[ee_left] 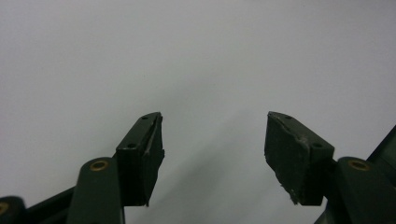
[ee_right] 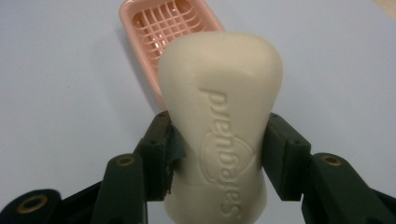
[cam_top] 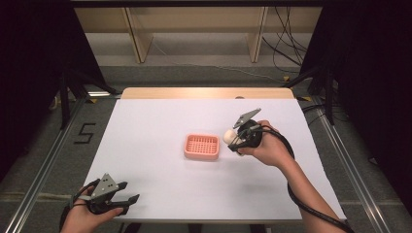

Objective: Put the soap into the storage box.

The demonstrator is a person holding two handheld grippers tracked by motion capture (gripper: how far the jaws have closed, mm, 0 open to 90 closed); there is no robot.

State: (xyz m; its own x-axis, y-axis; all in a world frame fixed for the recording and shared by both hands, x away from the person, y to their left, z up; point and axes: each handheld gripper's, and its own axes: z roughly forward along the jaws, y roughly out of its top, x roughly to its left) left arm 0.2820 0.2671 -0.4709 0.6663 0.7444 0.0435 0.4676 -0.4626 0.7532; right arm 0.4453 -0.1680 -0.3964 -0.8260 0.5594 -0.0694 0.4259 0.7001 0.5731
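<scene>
Right claw [ee_right: 217,154] grips soap bar [ee_right: 219,121] beside pink soap dish [cam_top: 202,146]; left claw [ee_left: 215,154] rests open, empty, on counter [cam_top: 160,189].

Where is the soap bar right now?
The soap bar is clamped in the right gripper, held just right of the pink soap dish at mid-table.

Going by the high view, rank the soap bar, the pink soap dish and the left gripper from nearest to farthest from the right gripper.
1. Soap bar: clamped in the right gripper itself.
2. Pink soap dish: just to its left, mid-table.
3. Left gripper: near left corner.
</scene>
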